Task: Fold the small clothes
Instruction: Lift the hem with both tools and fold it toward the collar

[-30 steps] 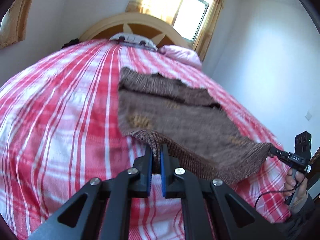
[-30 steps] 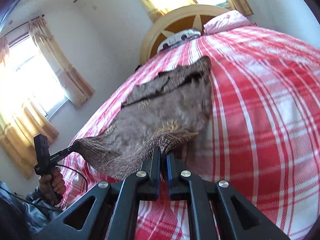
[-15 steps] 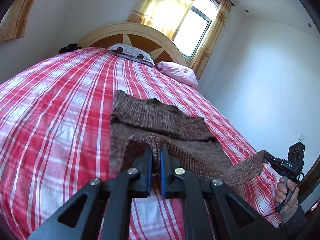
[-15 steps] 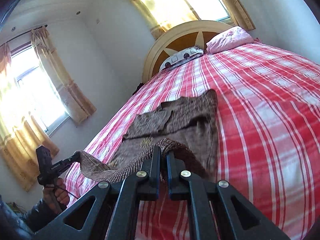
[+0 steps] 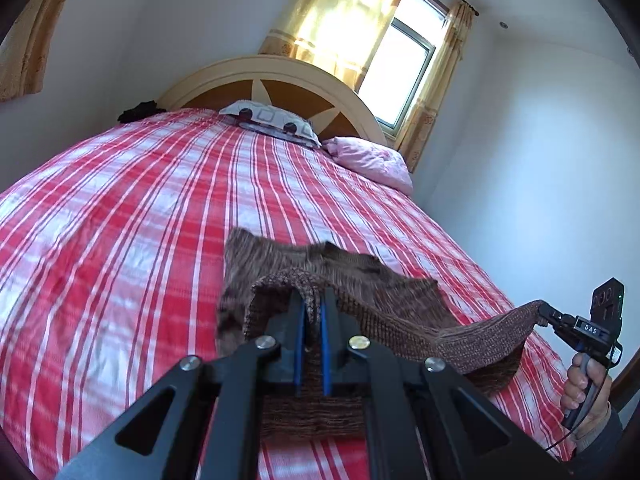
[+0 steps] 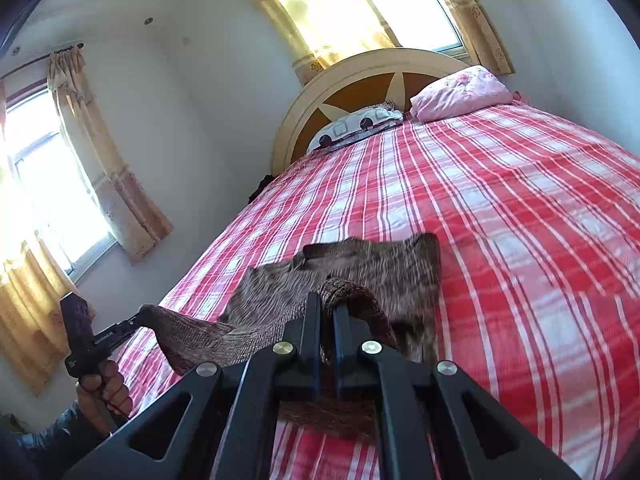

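A bedroom with pale walls holds a wide bed (image 5: 120,220) under a red-and-white plaid cover, its arched headboard (image 5: 280,76) cream with a brown star panel. In the left wrist view, going from left to right: a dark bundle (image 5: 140,111) sits at the head of the bed, then a patterned pillow (image 5: 272,120), then a pink pillow (image 5: 372,160) beside a window hung with yellow curtains (image 5: 340,20). In front lies the brown knitted garment (image 5: 320,268), its far part flat on the cover near the foot of the bed and its near hem lifted off it. The left gripper (image 5: 311,312) is closed on one corner of that hem, knit pinched between its blue pads. The hem runs rightward as a sagging band to the right gripper (image 5: 550,314), held in a hand (image 5: 582,380) at the frame edge — its jaws are together on the other corner.

The right wrist view shows the same from the other side: the hand (image 6: 102,386) and left gripper (image 6: 136,320) at the left by a second curtained window (image 6: 44,184), the lifted hem between, and the right gripper (image 6: 326,320) clamped on the knit, with the garment (image 6: 380,264) spread beyond — the plaid cover fills the right.
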Tool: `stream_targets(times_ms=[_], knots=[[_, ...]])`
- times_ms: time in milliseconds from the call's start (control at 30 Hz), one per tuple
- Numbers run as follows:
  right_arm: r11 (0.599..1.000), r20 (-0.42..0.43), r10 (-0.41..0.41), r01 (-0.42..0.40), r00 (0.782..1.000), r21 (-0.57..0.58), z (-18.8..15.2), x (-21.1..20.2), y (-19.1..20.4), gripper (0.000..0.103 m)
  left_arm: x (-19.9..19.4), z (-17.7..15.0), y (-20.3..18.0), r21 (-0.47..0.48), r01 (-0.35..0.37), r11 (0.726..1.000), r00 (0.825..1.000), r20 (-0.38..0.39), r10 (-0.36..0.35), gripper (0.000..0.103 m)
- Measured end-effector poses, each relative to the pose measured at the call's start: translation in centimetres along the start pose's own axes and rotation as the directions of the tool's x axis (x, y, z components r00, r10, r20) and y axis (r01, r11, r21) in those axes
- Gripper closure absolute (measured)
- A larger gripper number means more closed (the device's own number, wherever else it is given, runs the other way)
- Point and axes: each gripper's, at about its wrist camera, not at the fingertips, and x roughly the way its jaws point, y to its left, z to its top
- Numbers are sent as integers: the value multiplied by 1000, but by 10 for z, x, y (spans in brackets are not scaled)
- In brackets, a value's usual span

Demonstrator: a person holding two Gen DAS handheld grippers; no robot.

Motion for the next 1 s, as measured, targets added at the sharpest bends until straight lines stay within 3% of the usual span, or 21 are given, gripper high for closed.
stream_targets(times_ms=[267,700,933,967,1000], knots=[[999,-28,-50,50,998,18,29,51,-17,99,53,30,14,-28,-12,1000,999,-31,11,96],[987,-179,-124,141,976,82,42,153,-76,99,148,39,36,11,-78,997,985,-153,79,96],[971,-251,-141,183,958,152,51,201,-102,97,175,45,47,18,-190,982,969,-160,190,90],[971,-257,-154,195,954,139,53,205,-102,91,175,49,52,2,-209,978,966,-155,206,90],[970,-249,-179,213,952,120,56,206,-100,68,174,51,56,-14,-213,977,965,-159,208,90]])
